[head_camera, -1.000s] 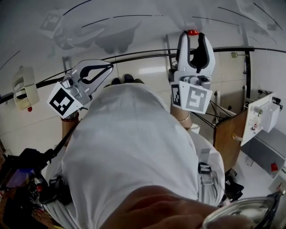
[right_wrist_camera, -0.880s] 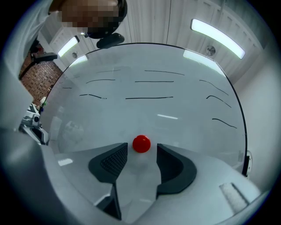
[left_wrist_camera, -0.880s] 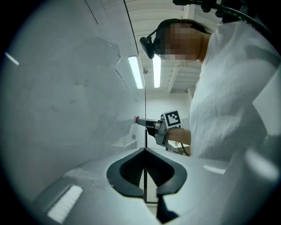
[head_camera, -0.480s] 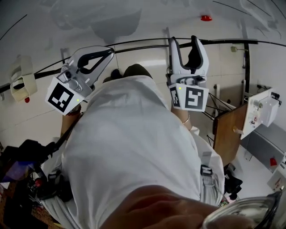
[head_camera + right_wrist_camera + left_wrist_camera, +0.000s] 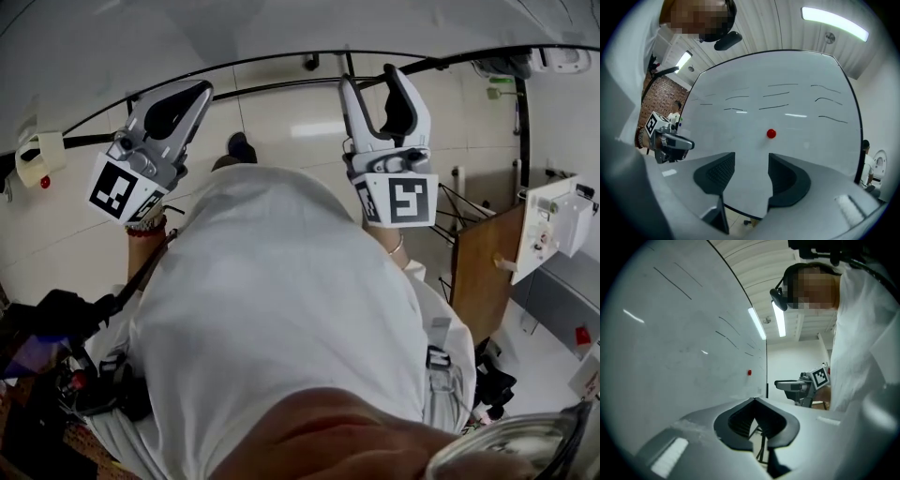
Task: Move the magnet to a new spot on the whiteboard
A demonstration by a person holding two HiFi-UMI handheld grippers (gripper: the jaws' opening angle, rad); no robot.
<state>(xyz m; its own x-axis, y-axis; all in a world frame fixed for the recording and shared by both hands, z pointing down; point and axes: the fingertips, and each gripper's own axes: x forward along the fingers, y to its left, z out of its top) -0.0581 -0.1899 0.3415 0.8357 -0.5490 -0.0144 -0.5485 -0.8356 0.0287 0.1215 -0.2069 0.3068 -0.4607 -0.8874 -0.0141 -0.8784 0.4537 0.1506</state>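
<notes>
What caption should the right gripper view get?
The right gripper, jaws just opened and empty, faces the red magnet on the whiteboard.

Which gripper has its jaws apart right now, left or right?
The right gripper: its jaws have just been opening and stand apart, empty, facing the red magnet on the whiteboard. The left gripper has its tips together.

No words, numbers or brand names are legible. Behind the jaws of the left claw [image 5: 200, 87] sits a black-and-white square marker [image 5: 114, 190], and behind those of the right claw [image 5: 370, 80] a second square marker [image 5: 409, 200]. Both are patterns without letters. Ahead of the right claw, dark pen strokes [image 5: 776, 95] on the whiteboard [image 5: 811, 140] form short lines, not readable writing.
</notes>
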